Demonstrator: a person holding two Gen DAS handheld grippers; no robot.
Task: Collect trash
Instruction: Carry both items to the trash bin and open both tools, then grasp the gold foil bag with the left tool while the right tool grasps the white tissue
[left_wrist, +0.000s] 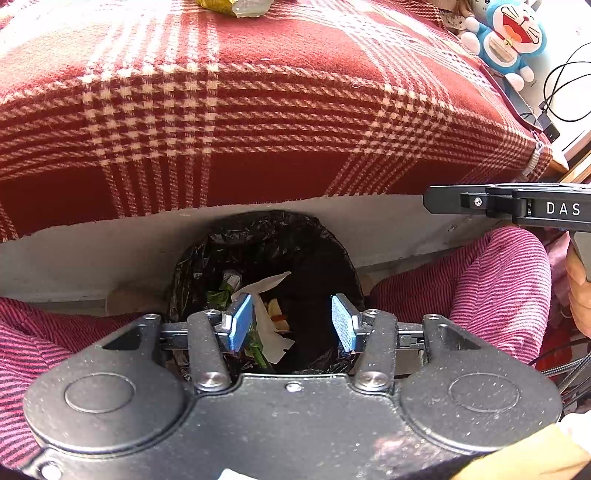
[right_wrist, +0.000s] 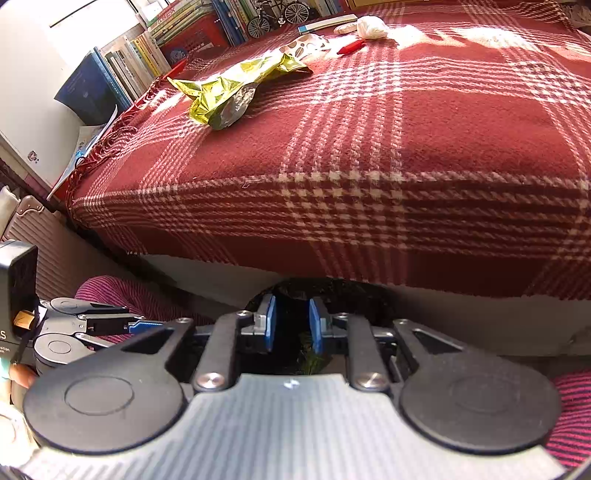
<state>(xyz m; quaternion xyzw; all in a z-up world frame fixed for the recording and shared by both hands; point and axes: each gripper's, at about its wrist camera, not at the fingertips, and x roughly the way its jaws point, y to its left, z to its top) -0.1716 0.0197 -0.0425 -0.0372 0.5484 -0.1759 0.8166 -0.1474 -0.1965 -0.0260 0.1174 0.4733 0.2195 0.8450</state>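
A bin lined with a black bag (left_wrist: 266, 229) stands on the floor between a person's knees, below the bed edge. Inside lie a white tissue (left_wrist: 266, 291) and green scraps (left_wrist: 218, 297). My left gripper (left_wrist: 291, 323) hangs open over the bin mouth, its blue pads apart with nothing pinched between them. My right gripper (right_wrist: 291, 323) also hovers over the bin (right_wrist: 332, 288), open and empty. On the bed lies a crumpled yellow-green foil wrapper (right_wrist: 236, 88). Further back sit a spotted wrapper (right_wrist: 306, 43) and a white wad (right_wrist: 371, 26).
The red plaid blanket (right_wrist: 443, 147) covers the bed and overhangs its front edge. A red pen (right_wrist: 351, 47) lies at the back. Books (right_wrist: 147, 55) line the far left side. A blue plush toy (left_wrist: 509, 40) and cables sit at the right. Knees in pink striped trousers (left_wrist: 498, 288) flank the bin.
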